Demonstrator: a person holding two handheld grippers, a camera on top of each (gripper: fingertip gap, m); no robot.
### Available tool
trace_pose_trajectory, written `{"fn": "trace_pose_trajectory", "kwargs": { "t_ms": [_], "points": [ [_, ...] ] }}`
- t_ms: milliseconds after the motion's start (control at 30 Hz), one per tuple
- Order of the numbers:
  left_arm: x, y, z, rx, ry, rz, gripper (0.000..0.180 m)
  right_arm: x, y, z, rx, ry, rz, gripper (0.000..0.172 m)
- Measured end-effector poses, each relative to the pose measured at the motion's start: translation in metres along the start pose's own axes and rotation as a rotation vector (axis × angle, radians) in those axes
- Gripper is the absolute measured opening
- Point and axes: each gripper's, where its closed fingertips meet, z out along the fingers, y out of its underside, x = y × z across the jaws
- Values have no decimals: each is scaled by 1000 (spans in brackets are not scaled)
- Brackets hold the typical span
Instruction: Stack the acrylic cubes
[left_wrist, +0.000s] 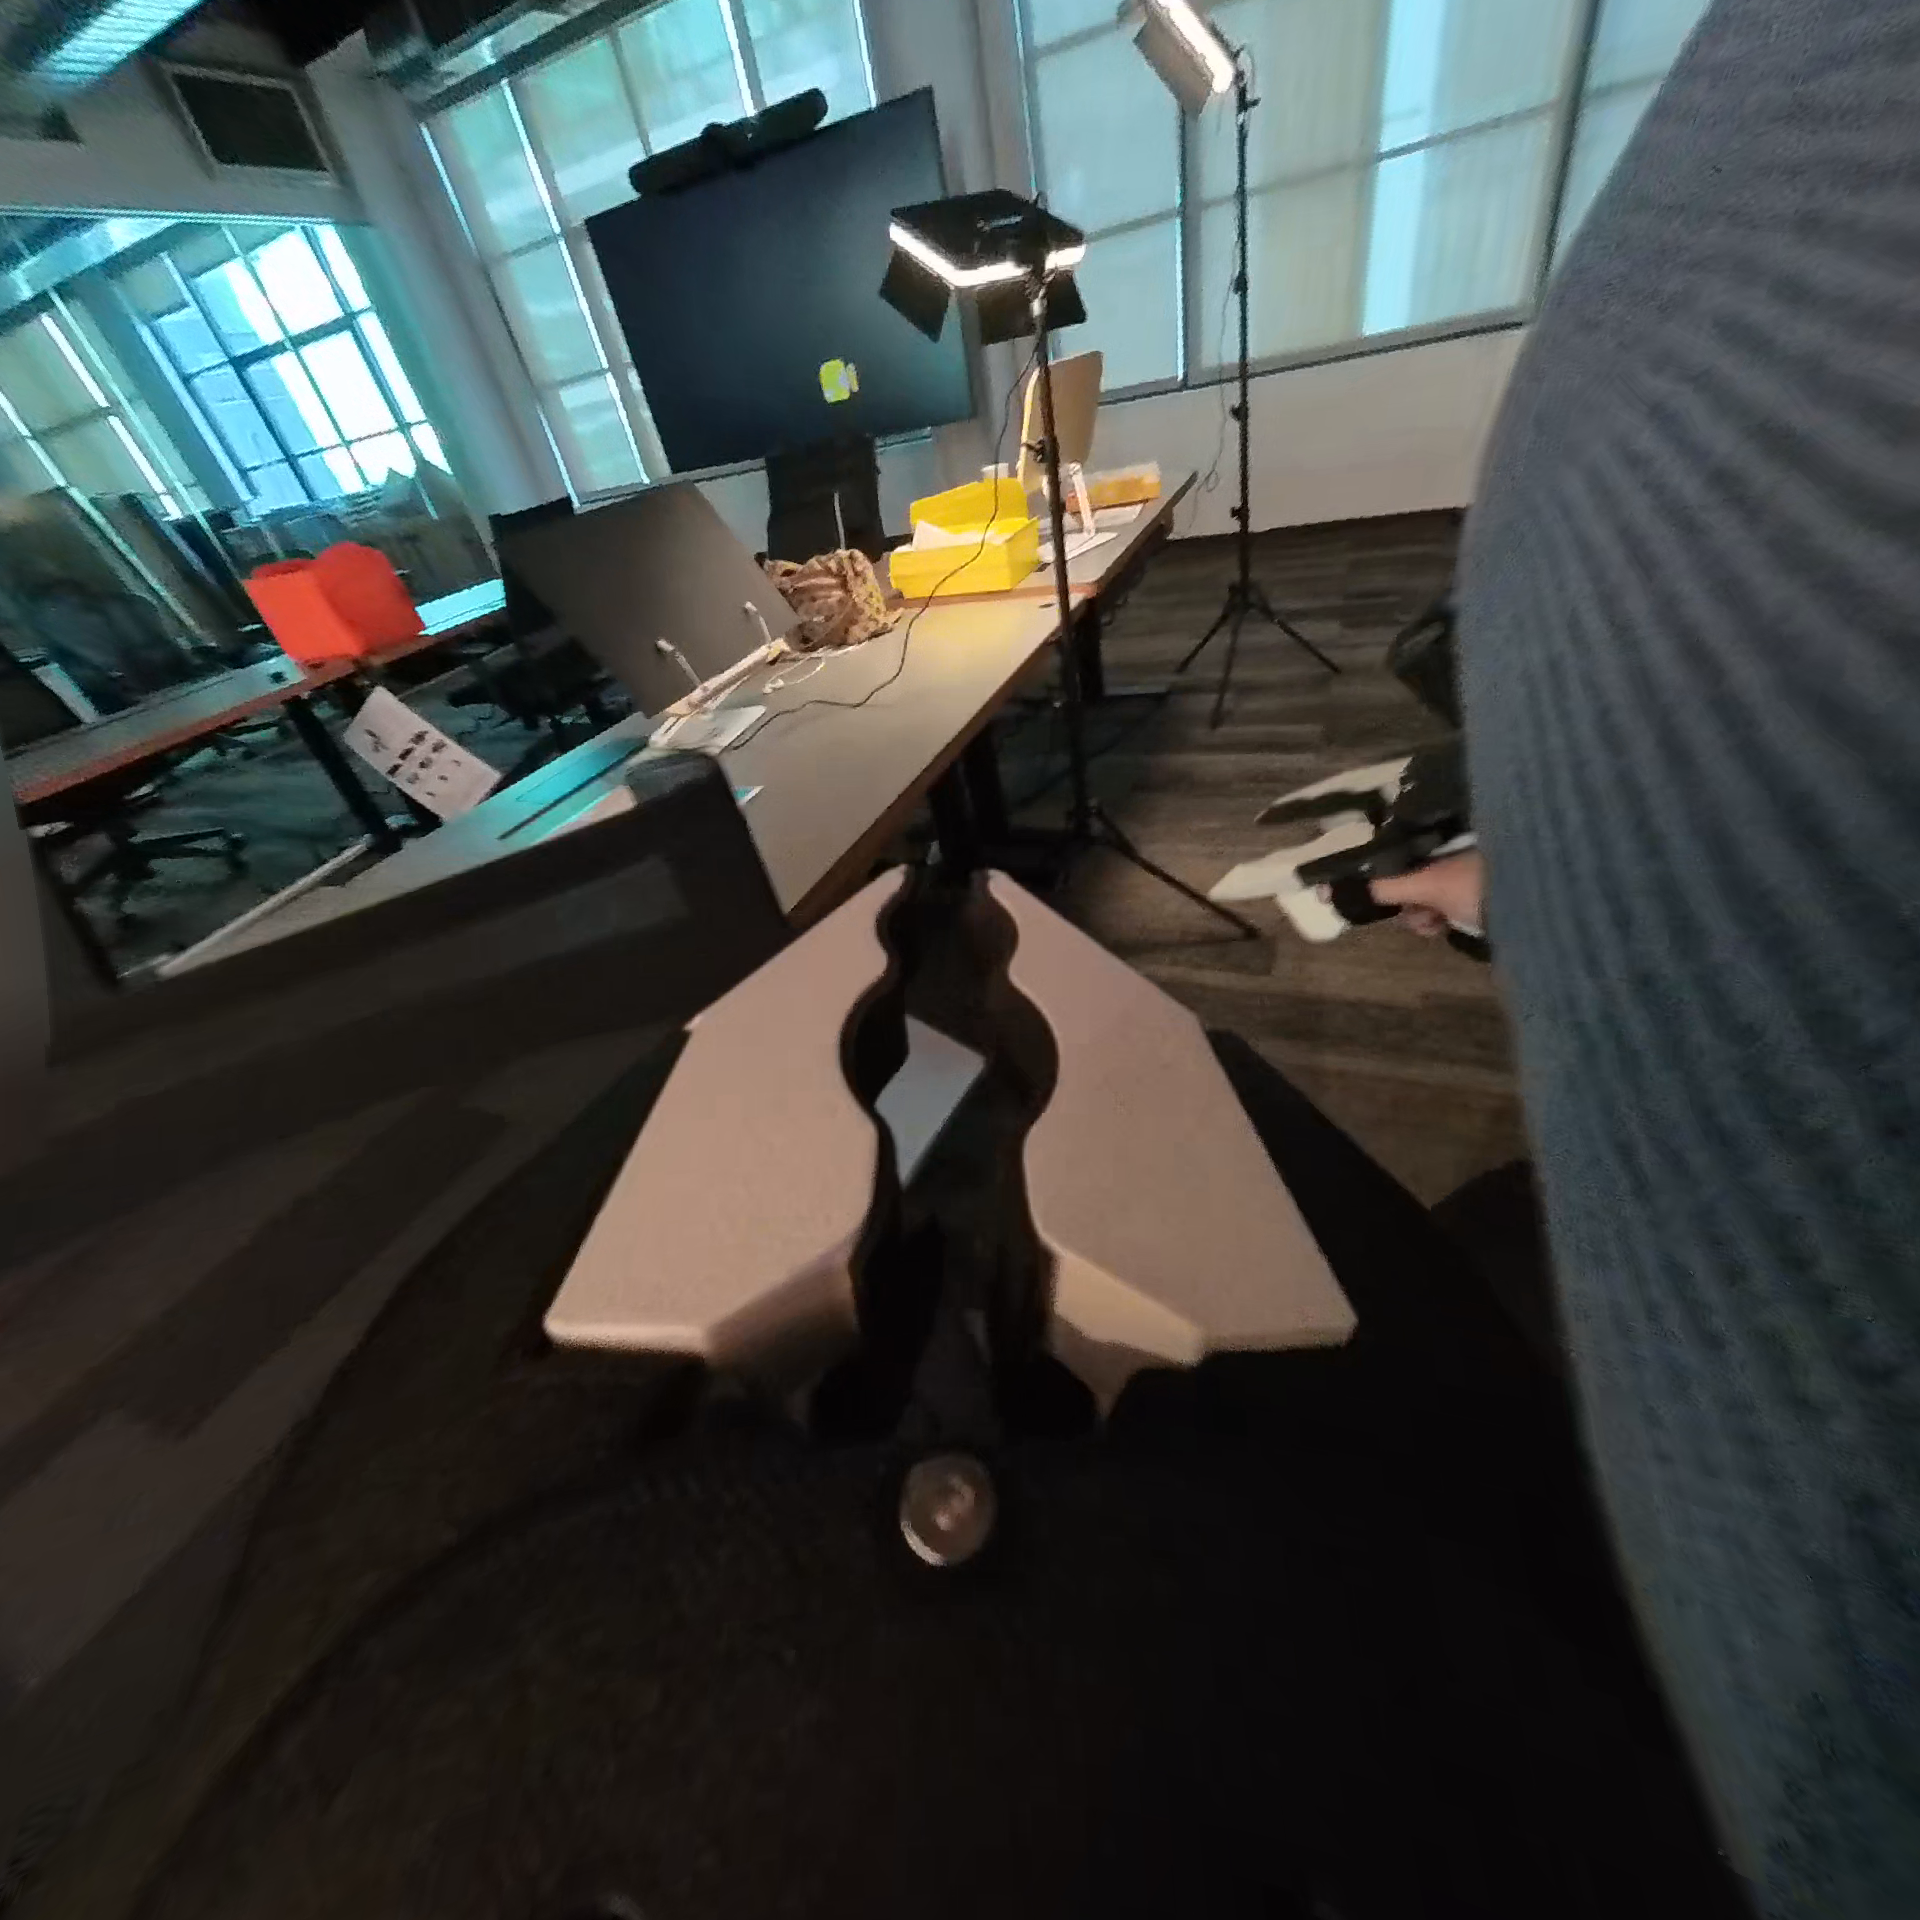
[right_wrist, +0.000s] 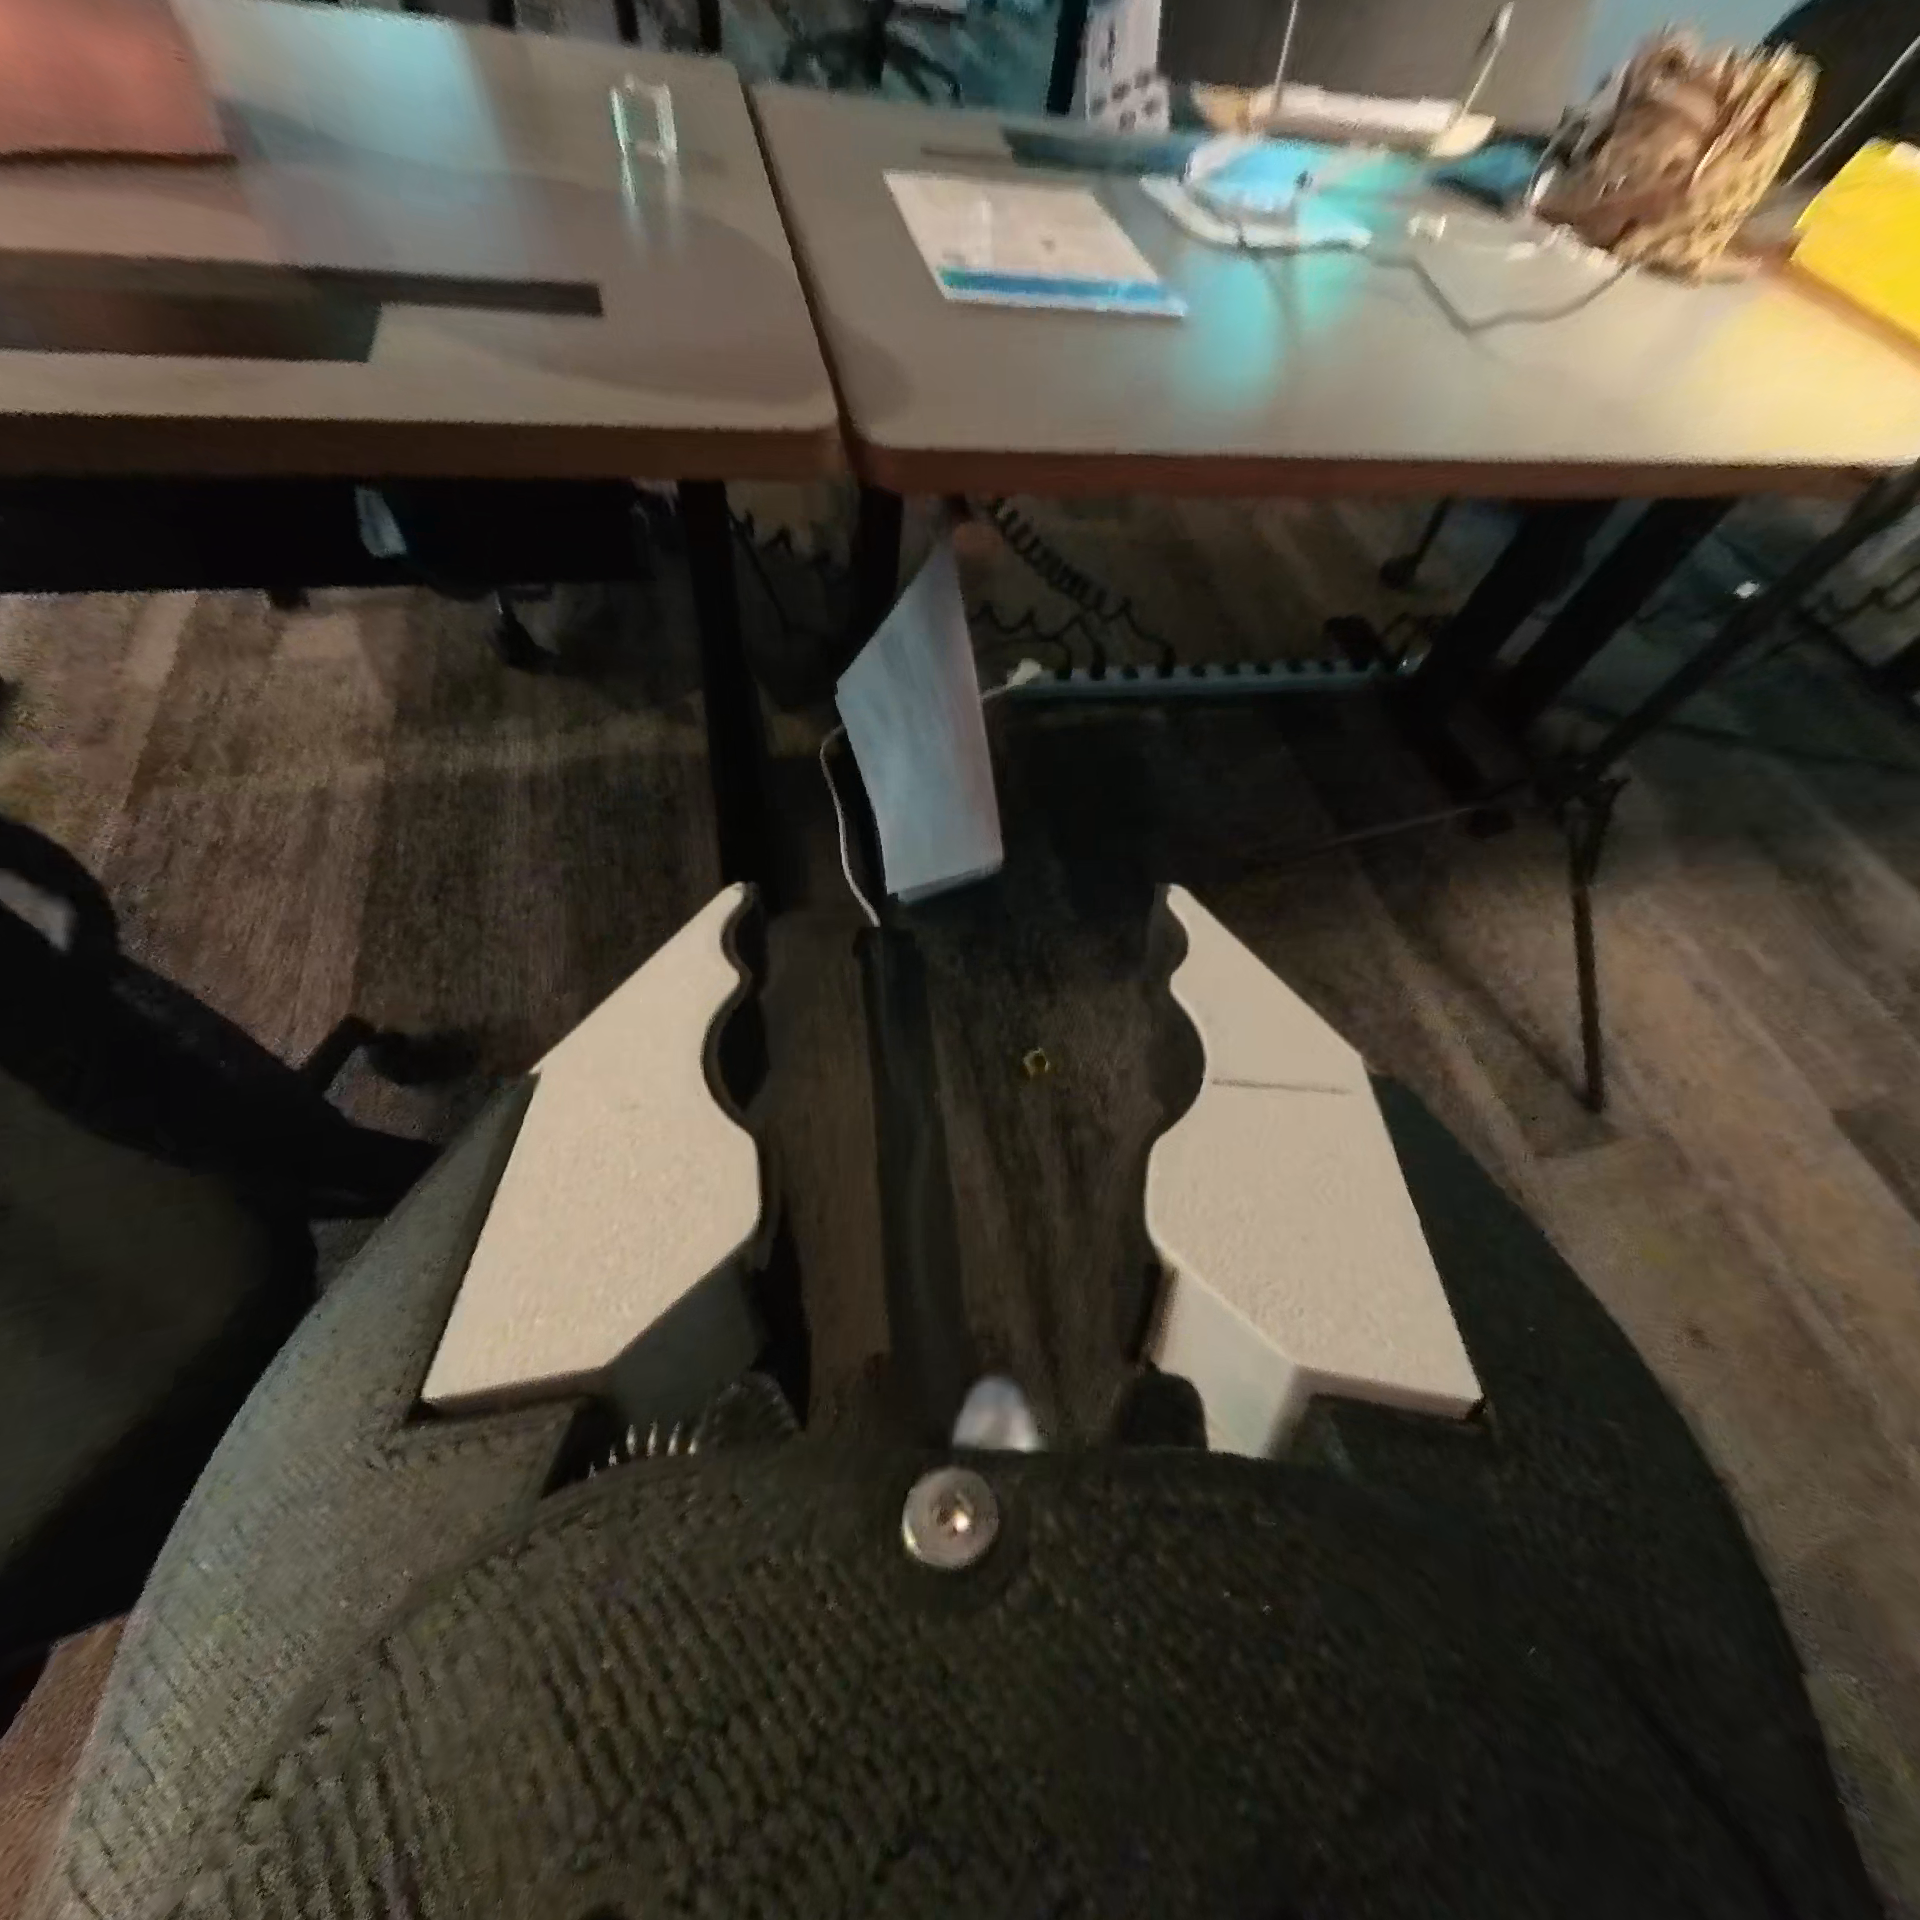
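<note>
Hovering bare over the floor (right_wrist: 520, 727), the right gripper (right_wrist: 956, 914) jaws spread; the left gripper (left_wrist: 940, 883) jaws nearly pressed together, tabletop (left_wrist: 883, 748) at twelve o'clock.

Office desks, lights and clutter on a wood-look floor

A long grey desk (left_wrist: 935, 717) carries yellow boxes (left_wrist: 966, 556), a patterned bag (left_wrist: 831, 597), a white cable (left_wrist: 790, 675) and a monitor's back (left_wrist: 644, 592); a black screen (left_wrist: 779, 281) stands behind it before the windows (left_wrist: 1382, 156). Two lit panel lights (left_wrist: 987, 255) rise on tripods (left_wrist: 1247, 623) beside the desk. An orange box (left_wrist: 332, 613) sits on a farther desk. A person's grey sweater (left_wrist: 1714, 831) fills the right edge. Under the desks hang a white paper (right_wrist: 920, 748) and a coiled cord (right_wrist: 1049, 566); a sheet (right_wrist: 1039, 244) lies on top.
</note>
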Motion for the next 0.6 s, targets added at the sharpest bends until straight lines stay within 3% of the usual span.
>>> {"fn": "trace_pose_trajectory", "kwargs": {
  "t_ms": [133, 200, 267, 400, 500, 600],
  "points": [
    [24, 9, 67, -11, 99, -38, 31, 36, 20, 70, -112, -89, -38, 57],
    [14, 26, 117, -71, -23, -77, 54, 65, 28, 118, -148, -141, -95, 50],
    [2, 43, 170, -62, -180, -140, 57, 93, 48, 170, -202, -227, -166, 41],
    [-1, 95, 285, -57, -359, -320, 64, 137, 130, 266, -423, -462, -293, 33],
    [26, 133, 366, -74, -310, -514, 68, 158, 188, 324, -545, -565, -312, 31],
    [43, 181, 409, -78, -318, -702, 72, 160, 234, 382, -566, -607, -289, 35]
  ]
}}
